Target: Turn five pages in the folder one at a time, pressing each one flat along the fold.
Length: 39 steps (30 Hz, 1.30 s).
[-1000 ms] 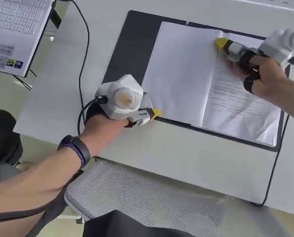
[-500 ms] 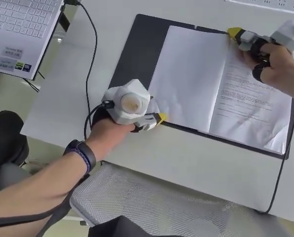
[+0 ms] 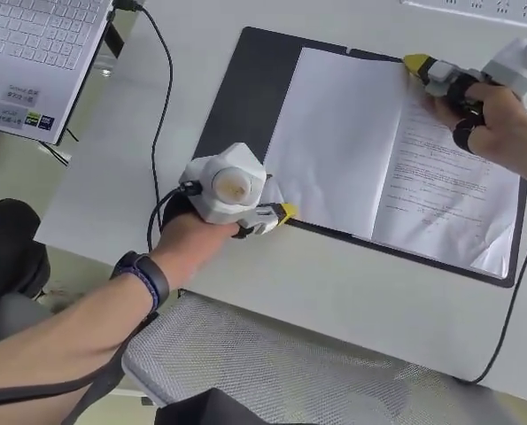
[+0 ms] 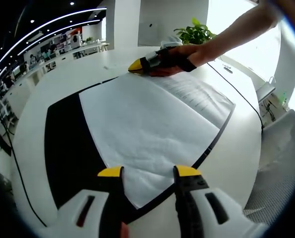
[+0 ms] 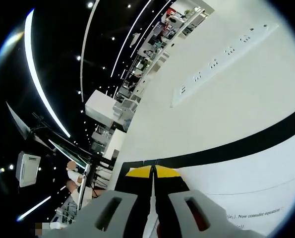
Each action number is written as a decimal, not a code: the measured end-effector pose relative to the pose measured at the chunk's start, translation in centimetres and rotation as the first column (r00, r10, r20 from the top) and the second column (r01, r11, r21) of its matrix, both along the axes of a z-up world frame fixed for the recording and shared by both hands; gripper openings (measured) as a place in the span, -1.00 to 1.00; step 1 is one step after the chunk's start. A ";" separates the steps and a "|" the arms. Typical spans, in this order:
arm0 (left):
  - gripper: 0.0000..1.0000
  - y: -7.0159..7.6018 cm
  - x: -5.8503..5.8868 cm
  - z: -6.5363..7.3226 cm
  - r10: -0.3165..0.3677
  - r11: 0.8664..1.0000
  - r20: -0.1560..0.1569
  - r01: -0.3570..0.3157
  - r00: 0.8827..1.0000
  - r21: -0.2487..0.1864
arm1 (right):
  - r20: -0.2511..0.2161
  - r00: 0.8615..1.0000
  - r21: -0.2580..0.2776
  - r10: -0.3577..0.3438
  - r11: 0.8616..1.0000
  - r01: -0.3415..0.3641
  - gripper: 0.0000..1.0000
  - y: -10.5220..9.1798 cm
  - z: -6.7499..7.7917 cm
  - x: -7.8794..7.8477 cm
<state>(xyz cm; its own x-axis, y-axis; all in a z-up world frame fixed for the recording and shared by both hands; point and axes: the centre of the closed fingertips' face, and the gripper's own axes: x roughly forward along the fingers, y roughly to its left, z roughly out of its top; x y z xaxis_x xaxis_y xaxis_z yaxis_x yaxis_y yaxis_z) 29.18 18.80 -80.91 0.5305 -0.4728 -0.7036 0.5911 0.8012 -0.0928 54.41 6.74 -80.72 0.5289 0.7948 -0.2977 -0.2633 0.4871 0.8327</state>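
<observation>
The folder lies open on the bench. The left tongs stand open at the near page corner. The right tongs, closed, rest on the fold. The thin paper probably creases easily, so corners suit best.

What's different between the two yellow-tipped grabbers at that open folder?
The left gripper has its jaws apart; the right gripper has them shut together. The left gripper sits at the near corner of the blank page; the right gripper's tip is at the far end of the fold. Both have yellow tips and white bodies.
</observation>
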 end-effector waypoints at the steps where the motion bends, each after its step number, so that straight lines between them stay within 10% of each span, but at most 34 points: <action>1: -0.23 0.0 0.0 0.0 0.000 1.000 0.000 0.000 1.000 0.000 | 0.014 1.000 -0.011 0.027 1.000 -0.027 -1.00 0.1 0.0 -0.5; 25: -0.23 -0.2 -0.3 0.2 -0.001 1.000 0.006 0.001 1.000 0.001 | 0.062 0.969 -0.007 0.239 0.971 -0.239 -1.00 0.6 0.7 -10.7; 39: -0.21 -0.2 -0.3 0.3 -0.003 1.000 0.011 0.003 1.000 0.000 | 0.045 0.949 0.004 0.311 0.950 -0.311 -1.00 1.6 1.5 -19.3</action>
<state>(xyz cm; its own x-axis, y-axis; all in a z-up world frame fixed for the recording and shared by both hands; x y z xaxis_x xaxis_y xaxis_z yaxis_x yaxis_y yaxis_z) 28.86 18.59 -80.65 0.5367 -0.4746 -0.6977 0.5947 0.7993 -0.0863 35.06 8.30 -79.25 0.2672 0.9250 -0.2700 -0.4360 0.3660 0.8222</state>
